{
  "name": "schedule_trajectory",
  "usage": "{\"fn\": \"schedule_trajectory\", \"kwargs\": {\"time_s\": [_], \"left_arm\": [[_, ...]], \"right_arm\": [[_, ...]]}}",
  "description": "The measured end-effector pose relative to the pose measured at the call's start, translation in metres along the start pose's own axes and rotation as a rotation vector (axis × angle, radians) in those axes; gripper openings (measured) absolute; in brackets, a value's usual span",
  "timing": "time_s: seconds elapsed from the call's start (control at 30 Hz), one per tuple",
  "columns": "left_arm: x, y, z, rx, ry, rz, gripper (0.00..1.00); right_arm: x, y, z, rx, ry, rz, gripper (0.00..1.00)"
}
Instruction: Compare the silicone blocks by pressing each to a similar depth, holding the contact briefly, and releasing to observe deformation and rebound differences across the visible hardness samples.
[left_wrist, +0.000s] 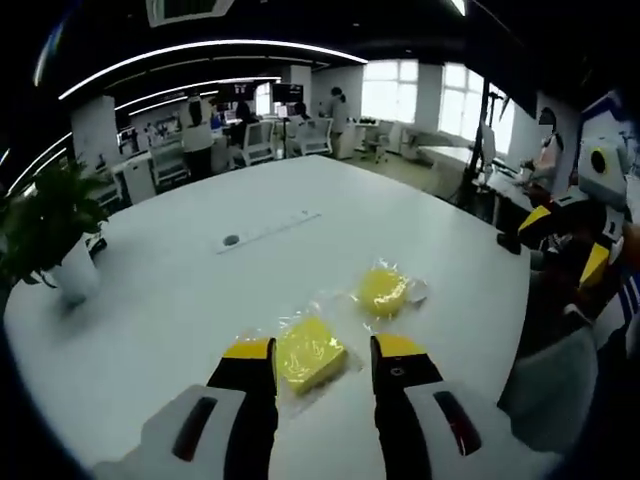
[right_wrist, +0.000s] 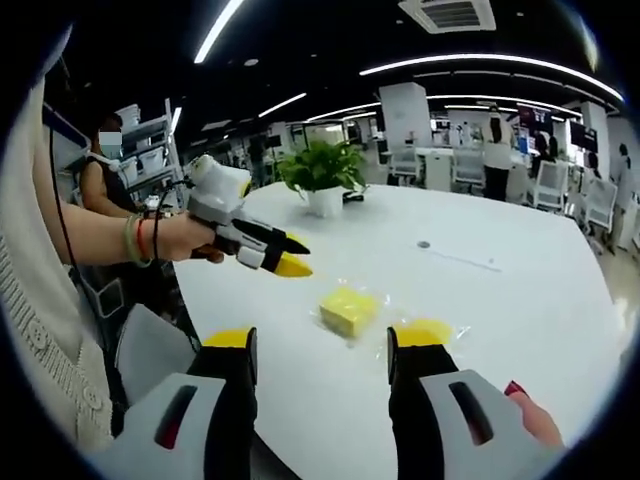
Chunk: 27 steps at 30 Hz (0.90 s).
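My left gripper (left_wrist: 322, 365) has its yellow-tipped black jaws wide apart, holding nothing, poised short of the square yellow silicone block in its clear plastic wrap (left_wrist: 309, 352), which sits at twelve o'clock between the tips. Just beyond it, at about one o'clock, lies the rounder yellow silicone block in its own clear wrap (left_wrist: 383, 291), near the first but not touching it.

My right gripper (right_wrist: 320, 350) is likewise spread and empty; in its view the square block (right_wrist: 348, 310) lies at twelve o'clock between the jaws and the rounder one (right_wrist: 425, 330) is partly hidden behind the right jaw tip. Both samples rest on the large white table (left_wrist: 200, 290), both still wrapped and showing no dent I can make out. A potted green plant (right_wrist: 322, 170) stands at the far edge.

I judge no press is under way: neither gripper touches a block, so the pressing, holding and releasing look yet to be done.
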<state>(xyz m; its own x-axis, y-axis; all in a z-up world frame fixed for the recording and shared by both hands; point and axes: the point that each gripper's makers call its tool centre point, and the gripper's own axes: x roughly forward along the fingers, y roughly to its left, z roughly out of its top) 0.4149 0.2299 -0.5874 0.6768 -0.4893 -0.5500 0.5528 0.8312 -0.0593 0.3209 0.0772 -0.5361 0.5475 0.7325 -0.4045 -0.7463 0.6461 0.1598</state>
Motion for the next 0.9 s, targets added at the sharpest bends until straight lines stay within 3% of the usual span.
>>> {"fn": "schedule_trajectory", "kwargs": {"time_s": [0.23,0.4,0.7,0.9], "left_arm": [[-0.026,0.001,-0.01,-0.026,-0.025,0.024,0.37],[-0.044,0.0,-0.013,-0.058,-0.049,0.031,0.43],[-0.073,-0.01,-0.01,-0.133,-0.144,-0.014,0.43],[-0.093,0.0,-0.024,-0.225,-0.173,0.044,0.49]], "right_arm": [[0.0,0.008,-0.006,0.027,0.014,0.007,0.47],[-0.001,0.012,-0.004,0.123,-0.013,0.021,0.48],[-0.006,-0.001,-0.014,0.131,-0.053,-0.041,0.52],[-0.017,-0.014,-0.021,0.169,-0.073,-0.1,0.58]]}}
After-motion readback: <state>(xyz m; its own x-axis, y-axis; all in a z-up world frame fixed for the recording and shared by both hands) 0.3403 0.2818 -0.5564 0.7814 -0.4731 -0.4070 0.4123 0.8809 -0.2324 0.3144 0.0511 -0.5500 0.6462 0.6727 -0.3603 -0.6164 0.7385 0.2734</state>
